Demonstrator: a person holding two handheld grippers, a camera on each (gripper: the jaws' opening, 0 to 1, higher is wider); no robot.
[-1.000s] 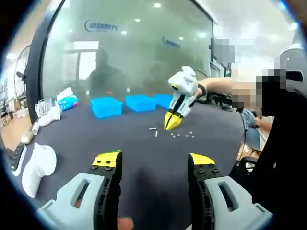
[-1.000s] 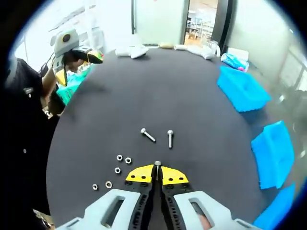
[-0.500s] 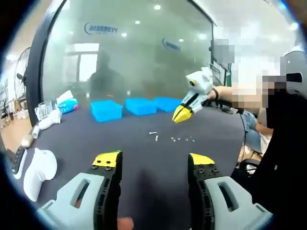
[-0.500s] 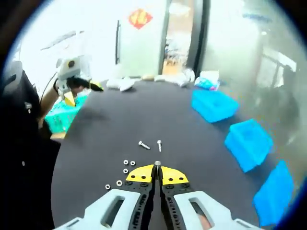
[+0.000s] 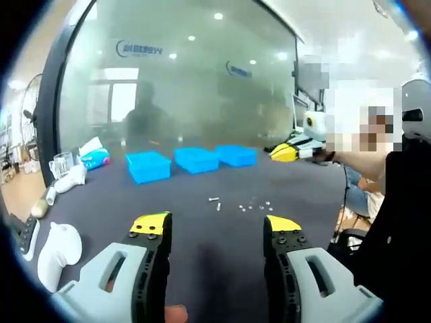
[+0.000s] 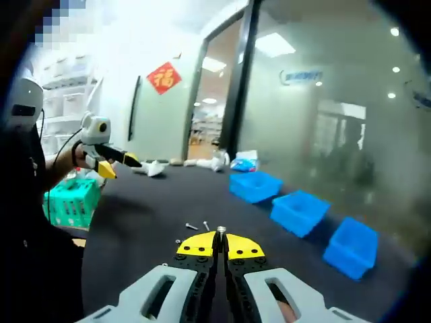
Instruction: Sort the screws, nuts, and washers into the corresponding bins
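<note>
Right gripper clenched on a screw, bins ahead and rightward; left gripper released, far from bins.

Table: a dark tabletop carried everything.
Far end: a clear glass cup, a blue-and-pink packet and white objects lay there.
Wall: frosted glass.
Door: a red paper decoration hung beside it.
Off-table: a teal crate.

Both cams sit low over the dark table, looking along their own claws. Left gripper view faces the glass wall; right gripper view looks toward the doorway. Both catch the three blue bins, fairly far off.
</note>
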